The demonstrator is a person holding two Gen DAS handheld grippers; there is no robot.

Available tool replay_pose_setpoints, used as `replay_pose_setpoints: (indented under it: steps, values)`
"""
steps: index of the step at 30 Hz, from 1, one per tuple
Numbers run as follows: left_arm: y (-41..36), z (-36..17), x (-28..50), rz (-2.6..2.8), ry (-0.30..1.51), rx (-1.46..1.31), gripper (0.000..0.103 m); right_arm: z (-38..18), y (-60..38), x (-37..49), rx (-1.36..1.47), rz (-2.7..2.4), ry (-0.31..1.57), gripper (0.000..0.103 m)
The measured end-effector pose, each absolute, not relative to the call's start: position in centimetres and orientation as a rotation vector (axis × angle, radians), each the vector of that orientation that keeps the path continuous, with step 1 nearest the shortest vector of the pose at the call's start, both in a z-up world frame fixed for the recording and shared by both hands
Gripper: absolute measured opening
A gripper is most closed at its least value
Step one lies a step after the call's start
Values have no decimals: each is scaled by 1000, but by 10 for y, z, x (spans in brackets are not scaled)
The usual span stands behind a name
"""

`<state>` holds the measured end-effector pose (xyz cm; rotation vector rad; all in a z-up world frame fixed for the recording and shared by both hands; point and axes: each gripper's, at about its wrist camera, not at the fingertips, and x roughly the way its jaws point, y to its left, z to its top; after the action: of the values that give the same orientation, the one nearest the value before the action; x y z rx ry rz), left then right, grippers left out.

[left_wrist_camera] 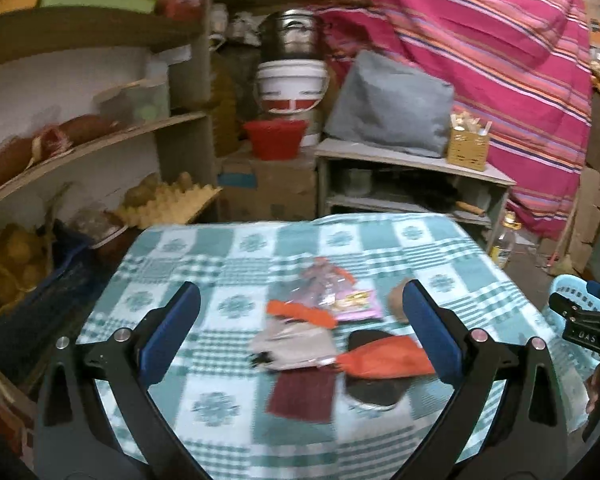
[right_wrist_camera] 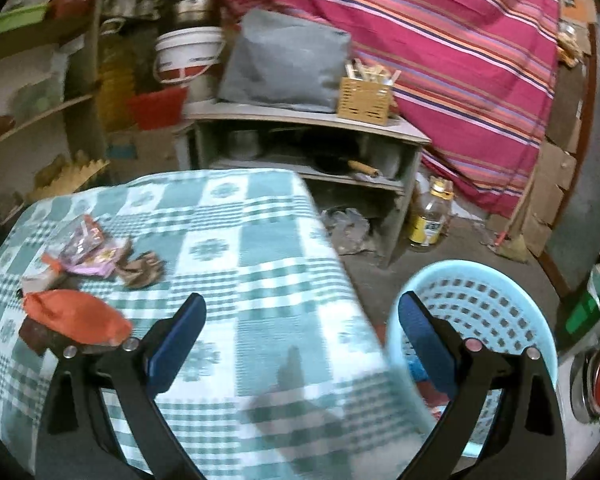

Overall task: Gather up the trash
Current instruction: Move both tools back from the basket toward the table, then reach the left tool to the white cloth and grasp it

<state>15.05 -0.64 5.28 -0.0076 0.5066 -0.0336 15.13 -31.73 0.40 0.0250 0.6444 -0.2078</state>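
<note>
Trash lies on a green checked tablecloth (left_wrist_camera: pixel 228 264): an orange packet (left_wrist_camera: pixel 384 360), a beige wrapper (left_wrist_camera: pixel 296 344), a pink wrapper (left_wrist_camera: pixel 356 304), a dark red piece (left_wrist_camera: pixel 304 392) and a brown crumpled scrap (right_wrist_camera: pixel 142 268). My left gripper (left_wrist_camera: pixel 300 332) is open above the pile, its fingers either side of it. My right gripper (right_wrist_camera: pixel 302 340) is open and empty over the table's right edge, beside a light blue perforated basket (right_wrist_camera: pixel 484 300) on the floor. The orange packet (right_wrist_camera: pixel 72 316) lies to its left.
Shelves (left_wrist_camera: pixel 100 152) with egg trays and bags stand at the left. A low shelf unit (right_wrist_camera: pixel 308 128) with a grey cushion and a yellow box is behind the table. A bottle (right_wrist_camera: pixel 430 216) stands on the floor. A striped pink cloth (left_wrist_camera: pixel 480 60) hangs behind.
</note>
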Motion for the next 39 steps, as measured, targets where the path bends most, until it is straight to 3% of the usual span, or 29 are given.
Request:
replay_pose_setpoints:
  steps: [12, 39]
  values:
    - [64, 35, 146, 69, 551, -97, 98, 1, -260, 166, -21, -105, 658, 95]
    - [94, 4, 179, 43, 659, -81, 98, -16, -247, 180, -43, -102, 704, 95]
